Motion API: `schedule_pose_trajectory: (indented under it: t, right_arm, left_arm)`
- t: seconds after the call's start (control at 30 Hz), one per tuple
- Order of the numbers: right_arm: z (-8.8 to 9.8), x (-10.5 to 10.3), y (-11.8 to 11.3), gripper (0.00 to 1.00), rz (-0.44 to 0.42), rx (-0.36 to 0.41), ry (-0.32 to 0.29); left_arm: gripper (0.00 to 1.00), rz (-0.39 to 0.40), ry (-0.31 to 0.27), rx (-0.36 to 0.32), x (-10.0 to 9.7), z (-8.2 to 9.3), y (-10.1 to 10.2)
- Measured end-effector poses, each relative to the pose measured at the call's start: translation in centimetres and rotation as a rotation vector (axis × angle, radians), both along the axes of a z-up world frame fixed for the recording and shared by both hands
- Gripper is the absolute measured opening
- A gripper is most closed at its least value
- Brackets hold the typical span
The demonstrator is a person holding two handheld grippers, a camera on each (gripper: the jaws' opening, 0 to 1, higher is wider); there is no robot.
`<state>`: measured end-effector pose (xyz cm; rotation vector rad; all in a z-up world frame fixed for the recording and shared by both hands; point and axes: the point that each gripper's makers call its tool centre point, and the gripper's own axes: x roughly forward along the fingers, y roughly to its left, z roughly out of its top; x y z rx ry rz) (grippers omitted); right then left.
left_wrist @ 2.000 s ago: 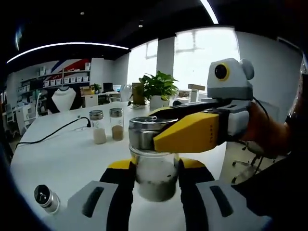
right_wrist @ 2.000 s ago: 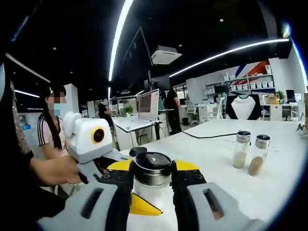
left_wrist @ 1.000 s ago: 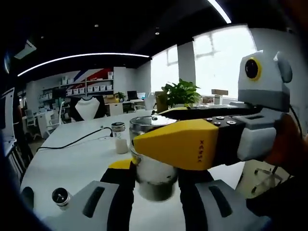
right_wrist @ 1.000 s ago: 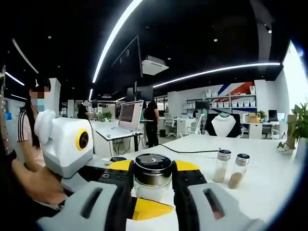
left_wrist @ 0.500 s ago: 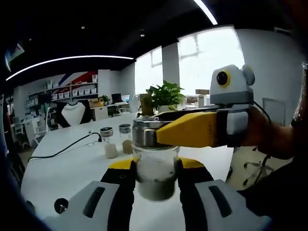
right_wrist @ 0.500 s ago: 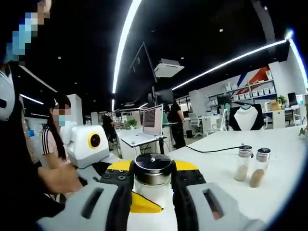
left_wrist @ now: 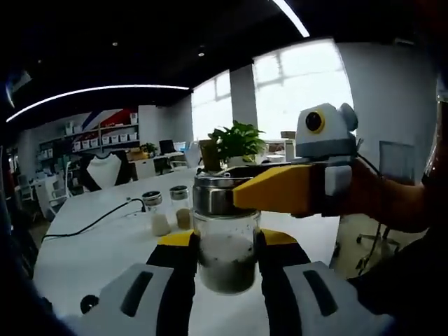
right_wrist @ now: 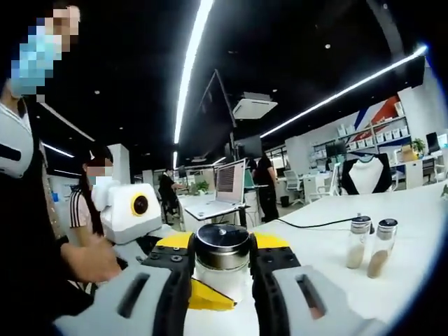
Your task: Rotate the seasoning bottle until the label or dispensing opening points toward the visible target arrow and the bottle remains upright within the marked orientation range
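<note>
**Bottle clamped at body and cap**

The bottle (left_wrist: pixel 225 252) stands upright above the white table (left_wrist: pixel 98 245), a clear glass jar with pale and dark seasoning in its lower part and a metal cap. In the left gripper view the left gripper (left_wrist: pixel 225 260) has its 2 jaws pressed against the glass body, 1 on each side. The right gripper (left_wrist: pixel 241 192) comes in from the right of that view, its yellow jaw lying across the metal cap, with a hand (left_wrist: pixel 381 199) behind it.

In the right gripper view the bottle (right_wrist: pixel 222 259) is seen at cap height: the right gripper (right_wrist: pixel 222 264) has its 2 jaws closed on the cap, whose dark top faces the camera. The left gripper (right_wrist: pixel 199 297) shows below and to the left in that view, its yellow jaw tip under the cap and a hand (right_wrist: pixel 91 260) on its handle. I cannot tell which way the label or opening faces.

Farther back on the table stand 2 small jars (left_wrist: pixel 168 212) side by side, 1 with pale powder and 1 with brown; they also show in the right gripper view (right_wrist: pixel 369 250). A black cable (left_wrist: pixel 91 222) runs across the table near them. A potted plant (left_wrist: pixel 234 143) stands at the far edge, before the window (left_wrist: pixel 301 91). A person (right_wrist: pixel 94 203) stands behind the left gripper.
</note>
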<state>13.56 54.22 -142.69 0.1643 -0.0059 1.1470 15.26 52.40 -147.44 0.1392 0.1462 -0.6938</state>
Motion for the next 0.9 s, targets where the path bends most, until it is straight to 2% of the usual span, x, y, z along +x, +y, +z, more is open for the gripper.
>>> schedule_pose_trajectory:
  t: [0.13, 0.23, 0.3, 0.37, 0.57, 0.63, 0.67, 0.7, 0.77, 0.83, 0.9]
  right_arm:
    - [0.3, 0.6, 0.1, 0.29, -0.136, 0.002, -0.02]
    - [0.8, 0.8, 0.1, 0.3, -0.255, -0.005, -0.064]
    - [0.9, 0.6, 0.3, 0.3, -0.263, -0.027, -0.094]
    - [0.9, 0.5, 0.3, 0.29, -0.253, -0.033, -0.098]
    - [0.8, 0.7, 0.2, 0.29, -0.176, -0.014, -0.045]
    - [0.9, 0.7, 0.2, 0.28, -0.103, -0.001, -0.026]
    - [0.9, 0.4, 0.2, 0.28, -0.041, -0.008, -0.032]
    - [0.9, 0.3, 0.2, 0.28, -0.009, -0.017, -0.033]
    - [0.9, -0.2, 0.2, 0.28, 0.049, -0.034, -0.048]
    - [0.9, -0.7, 0.3, 0.28, 0.105, -0.062, -0.073]
    - [1.0, -1.2, 0.4, 0.28, 0.145, -0.103, -0.106]
  left_arm:
    - [0.36, 0.088, -0.038, 0.018, 0.4, 0.4, 0.1]
    - [0.36, 0.106, -0.047, 0.006, 0.3, 0.7, -0.1]
    - [0.36, 0.114, -0.059, 0.01, 0.2, 0.8, -0.1]
    - [0.36, 0.109, -0.059, 0.012, 0.2, 0.9, 0.0]
    - [0.36, 0.07, -0.046, -0.006, -0.1, 0.8, 0.2]
    - [0.36, 0.026, -0.043, -0.009, -0.3, 1.0, 0.2]
    - [0.36, 0.004, -0.038, -0.007, -0.4, 1.1, 0.2]
    - [0.36, -0.05, -0.02, -0.006, -0.8, 1.0, -0.1]
    - [0.36, -0.097, -0.009, -0.002, -1.1, 1.0, -0.3]
    - [0.36, -0.132, -0.024, 0.033, -1.2, 1.1, -0.4]
    - [0.36, -0.162, -0.029, 0.035, -1.4, 1.2, -0.5]
